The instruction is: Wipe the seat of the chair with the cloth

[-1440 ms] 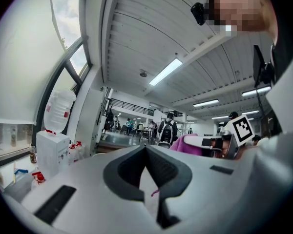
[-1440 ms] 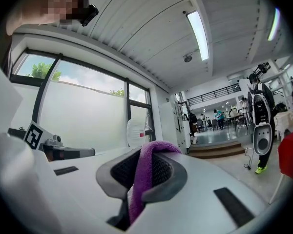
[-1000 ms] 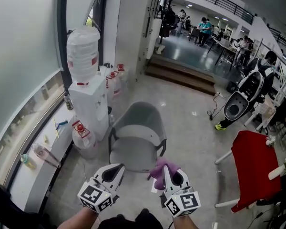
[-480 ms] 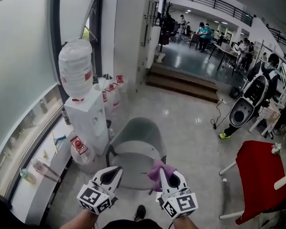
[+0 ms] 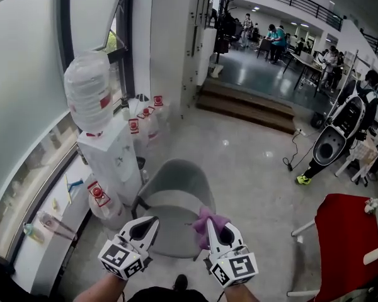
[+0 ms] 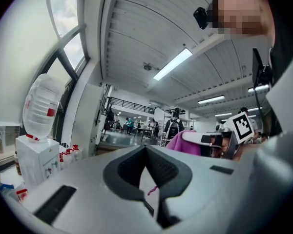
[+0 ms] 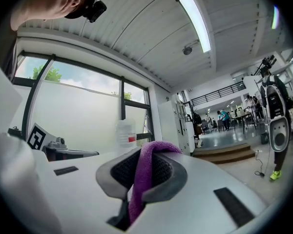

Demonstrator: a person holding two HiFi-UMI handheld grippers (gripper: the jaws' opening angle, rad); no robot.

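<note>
**Cloth (image 7: 145, 172) gripped; seat (image 5: 173, 231) awaiting wipe**

The chair (image 5: 176, 181) stands on the floor straight ahead, just beside the dispenser (image 5: 110, 159). Its seat lies under both grippers. The right gripper (image 7: 144, 162) is clamped on a fold of the cloth, which bunches above the seat's right front. The left gripper (image 6: 146, 150) has its jaws together, with only a stray thread between them.

Risks, as I judge them:
- The pinch takes a narrow fold, so drag across the seat may pull the cloth free.
- A wide leftward stroke could strike the dispenser.

The grippers hide the seat's front edge. I cannot confirm whether the cloth touches the seat.
</note>
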